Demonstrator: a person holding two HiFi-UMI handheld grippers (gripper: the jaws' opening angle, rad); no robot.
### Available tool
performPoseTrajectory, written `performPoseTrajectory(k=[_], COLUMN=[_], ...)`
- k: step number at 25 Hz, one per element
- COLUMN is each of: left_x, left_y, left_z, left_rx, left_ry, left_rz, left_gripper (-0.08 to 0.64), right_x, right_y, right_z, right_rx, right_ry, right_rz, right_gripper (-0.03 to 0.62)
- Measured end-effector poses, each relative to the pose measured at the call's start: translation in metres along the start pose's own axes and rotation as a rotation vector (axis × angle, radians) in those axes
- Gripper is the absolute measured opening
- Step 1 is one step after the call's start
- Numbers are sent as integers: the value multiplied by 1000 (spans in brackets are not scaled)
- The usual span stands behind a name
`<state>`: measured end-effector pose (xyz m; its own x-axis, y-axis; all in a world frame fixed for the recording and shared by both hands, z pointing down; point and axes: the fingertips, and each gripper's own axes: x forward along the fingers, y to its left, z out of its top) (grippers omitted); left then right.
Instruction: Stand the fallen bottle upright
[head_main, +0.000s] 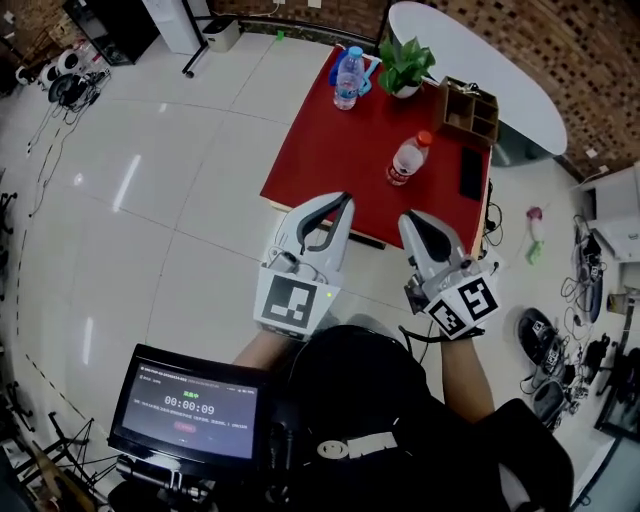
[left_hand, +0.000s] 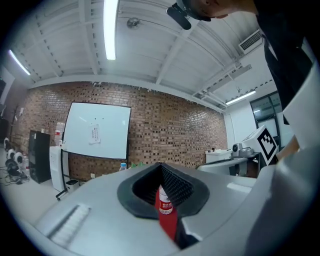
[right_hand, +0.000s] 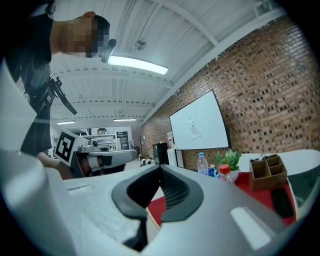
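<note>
Bottle (head_main: 408, 160) lies on its side on the red bench (head_main: 320, 150), clear of both claws.
In your head view, your left claw (head_main: 345, 198) and right claw (head_main: 412, 218) sit at the bench's near edge, both clenched and empty. Your left gripper view shows the bottle beyond the closed tips. Your right gripper view shows its red cap right of the closed tips, by a plant (right_hand: 231, 159).

The head view looked steeply down from above the person (head_main: 370, 400) onto the red counter (head_main: 330, 150), not close. Both gripper views rode low and level, facing the brick wall (left_hand: 165, 135) along their jaws. All three shared the counter and the bottle (head_main: 408, 160).
</note>
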<state>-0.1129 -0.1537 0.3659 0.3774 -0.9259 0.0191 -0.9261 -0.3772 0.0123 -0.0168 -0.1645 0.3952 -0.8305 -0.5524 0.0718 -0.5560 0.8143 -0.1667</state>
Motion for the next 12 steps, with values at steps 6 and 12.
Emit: performPoseTrajectory(k=[6,12], left_x=[-8,-16], left_y=[-27,-90], left_z=[2,2], left_rx=[6,44], left_ry=[18,47], left_rz=[9,1], left_gripper=[5,5], right_x=[-24,-89], right_y=[4,3], right_z=[1,-2], right_rx=[1,34], right_ry=[-9,-48], right_rz=[30,30], right_gripper=[3,3])
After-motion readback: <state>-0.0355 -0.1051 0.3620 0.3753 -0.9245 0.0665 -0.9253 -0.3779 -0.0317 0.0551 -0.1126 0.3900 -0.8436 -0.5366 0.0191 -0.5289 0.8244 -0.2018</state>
